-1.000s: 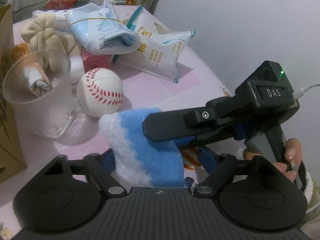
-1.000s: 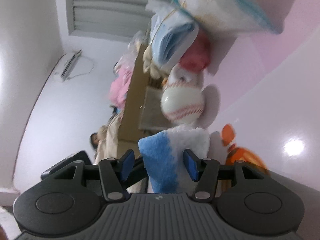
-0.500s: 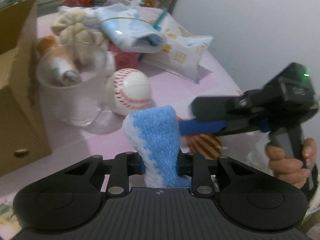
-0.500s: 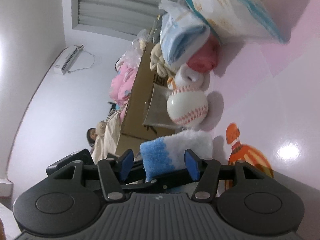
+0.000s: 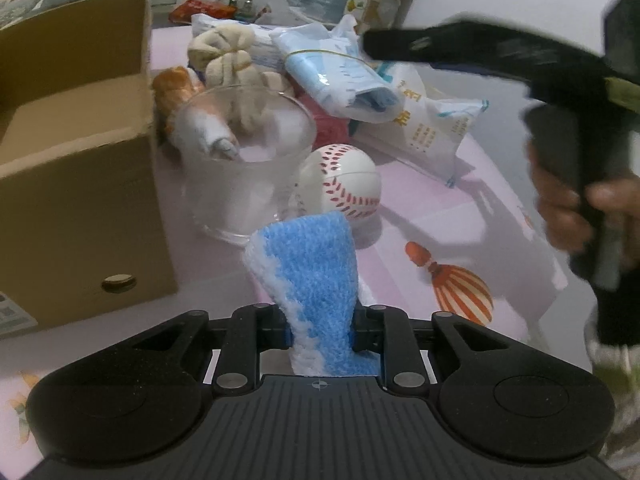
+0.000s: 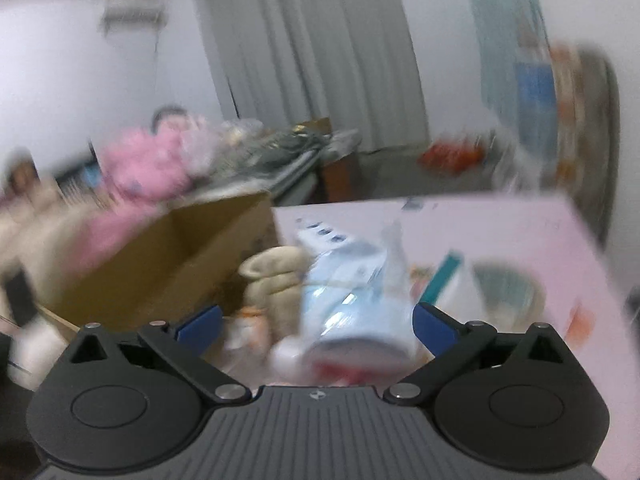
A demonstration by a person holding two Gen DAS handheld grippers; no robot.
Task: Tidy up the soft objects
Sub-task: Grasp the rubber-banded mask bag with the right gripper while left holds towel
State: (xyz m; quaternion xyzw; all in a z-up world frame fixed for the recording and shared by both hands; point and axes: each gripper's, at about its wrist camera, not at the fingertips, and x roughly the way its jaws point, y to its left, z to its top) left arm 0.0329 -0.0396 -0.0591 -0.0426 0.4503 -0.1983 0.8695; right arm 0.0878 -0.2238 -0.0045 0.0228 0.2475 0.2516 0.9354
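A fuzzy blue and white cloth (image 5: 316, 276) stands up between the jaws of my left gripper (image 5: 320, 332), which is shut on its lower end above the pink table (image 5: 440, 216). My right gripper (image 6: 316, 326) is blurred with motion. Its jaws are wide and still opening, with nothing held between them. In the left wrist view it hovers high at the right, a hand (image 5: 568, 216) on its grip. Below it lie a clear bag of blue masks (image 6: 352, 292) and a beige plush (image 6: 276, 276).
An open cardboard box (image 5: 80, 184) stands at the left. Beside it is a glass cup (image 5: 244, 176) holding an orange and white roll (image 5: 204, 132). A baseball (image 5: 340, 184) rests just behind the cloth. A tissue pack (image 5: 432, 128) and the mask bag (image 5: 340, 76) pile up farther back.
The right gripper let go of the cloth, rose away to the upper right and rolled upright. The left gripper shut on the cloth and now holds it alone.
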